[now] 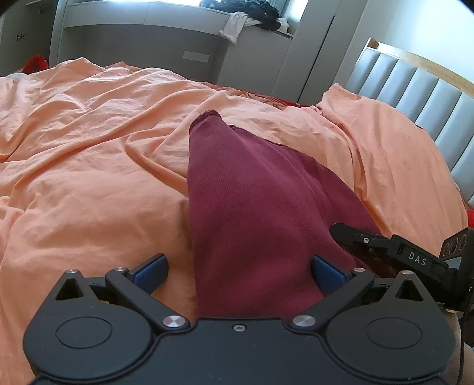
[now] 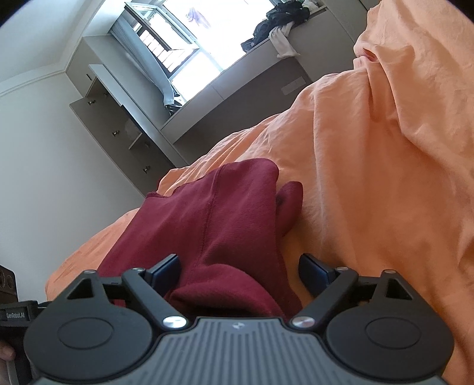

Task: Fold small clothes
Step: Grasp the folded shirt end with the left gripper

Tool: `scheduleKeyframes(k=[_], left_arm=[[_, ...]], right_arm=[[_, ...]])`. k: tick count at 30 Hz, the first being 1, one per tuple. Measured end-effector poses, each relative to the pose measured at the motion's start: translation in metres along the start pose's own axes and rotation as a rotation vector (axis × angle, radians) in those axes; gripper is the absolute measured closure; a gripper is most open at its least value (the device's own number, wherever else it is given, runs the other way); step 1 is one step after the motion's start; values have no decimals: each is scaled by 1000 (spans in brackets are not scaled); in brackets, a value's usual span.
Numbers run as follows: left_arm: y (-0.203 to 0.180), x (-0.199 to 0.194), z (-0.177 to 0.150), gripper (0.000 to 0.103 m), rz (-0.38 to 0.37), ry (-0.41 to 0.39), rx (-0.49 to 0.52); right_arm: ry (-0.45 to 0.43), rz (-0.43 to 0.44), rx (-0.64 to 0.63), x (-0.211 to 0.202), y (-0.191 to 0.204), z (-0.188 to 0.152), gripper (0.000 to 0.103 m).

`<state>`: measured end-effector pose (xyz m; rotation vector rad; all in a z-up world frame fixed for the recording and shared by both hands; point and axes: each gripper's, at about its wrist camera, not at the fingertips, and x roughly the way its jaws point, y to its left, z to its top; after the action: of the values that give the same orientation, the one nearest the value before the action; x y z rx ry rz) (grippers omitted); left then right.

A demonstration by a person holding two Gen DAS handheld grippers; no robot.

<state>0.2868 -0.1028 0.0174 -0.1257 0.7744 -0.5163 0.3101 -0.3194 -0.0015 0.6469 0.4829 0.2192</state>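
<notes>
1. Left wrist view: the left gripper (image 1: 239,271) sits at six o'clock, pointing down at a bed. Its blue pads (image 1: 151,271) stand wide apart, and neither one pinches cloth.
2. A small maroon garment (image 1: 237,192) lies on the orange bedsheet (image 1: 89,148). It runs from between the jaws at six o'clock up to a stitched hem near twelve o'clock of centre. The right-hand pad touches or just overlaps its edge; the left-hand pad hangs over bare sheet.
3. At four o'clock the right gripper's black finger (image 1: 370,240) reaches in over the garment's side. Judgement: both tools flank the near end so it can be lifted and folded away.
4. A padded grey headboard (image 1: 414,86) stands at two o'clock. A grey counter (image 1: 177,29) with a heap of dark clothes (image 1: 260,11) is at twelve o'clock.
5. Right wrist view: the picture is tilted. The right gripper (image 2: 239,272) is at six o'clock with its jaws spread wide, holding nothing.
6. The maroon garment (image 2: 213,225) bunches up between the jaws, against the left-hand pad (image 2: 166,274), and stretches towards centre. The other pad is clear of it, over the sheet (image 2: 370,177).
7. Judgement: the jaws straddle a raised fold, ready to close on it. The fold looks barely begun.
</notes>
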Motion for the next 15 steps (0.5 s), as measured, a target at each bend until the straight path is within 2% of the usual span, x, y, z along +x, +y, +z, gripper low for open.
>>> scheduleKeyframes(k=[11,15], left_arm=[[0,3,-2,0,6,12,20],[0,2,-4,0,6,0,30]], right_arm=[[2,-5,-25,0,3,1,12],[3,3,-46,-1,4,0,19]])
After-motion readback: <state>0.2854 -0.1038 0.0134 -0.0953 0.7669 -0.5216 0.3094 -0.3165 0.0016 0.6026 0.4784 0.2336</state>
